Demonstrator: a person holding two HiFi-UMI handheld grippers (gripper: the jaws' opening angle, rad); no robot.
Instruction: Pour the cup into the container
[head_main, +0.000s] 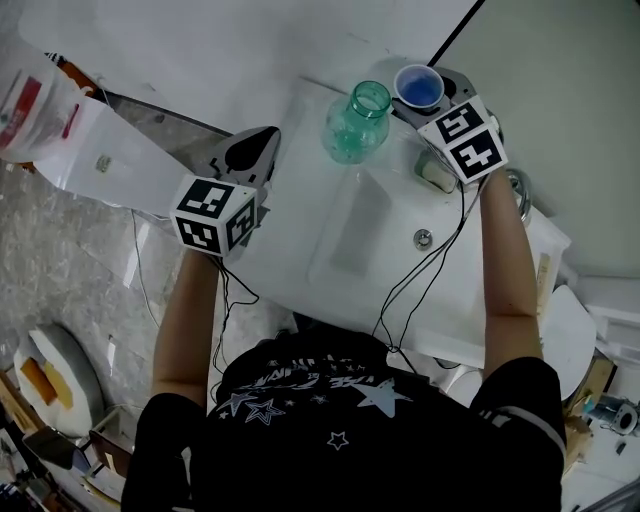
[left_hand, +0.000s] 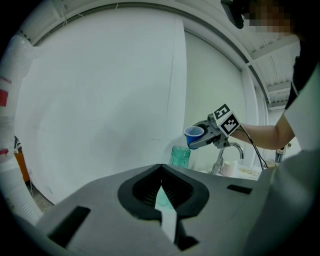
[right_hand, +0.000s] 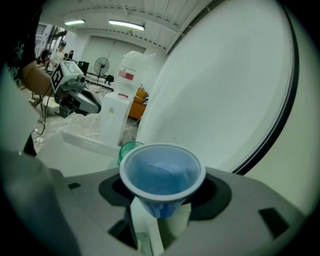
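Surface (head_main: 340, 250): white, with its near half free.
Left gripper (left_hand: 162, 192): jaws clenched on nothing, at the left edge.
Right gripper (right_hand: 160, 215): jaws grasping the cup.
Container (head_main: 357, 122): narrow-mouthed, unsteadied, near the far edge.
Cup (right_hand: 161, 175): raised just beside the container.
Likely risk: an off-centre tilt spills.

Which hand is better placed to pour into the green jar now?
Right: the right tongs grip the blue cup close to the green jar. The left tongs are shut, empty, farther off.

No legible text appearing. Red label (head_main: 17, 108) on white plastic jug (head_main: 45, 85) showing only blur; pale lettering (head_main: 320, 378) on black star-print shirt (head_main: 340, 445) showing too small.
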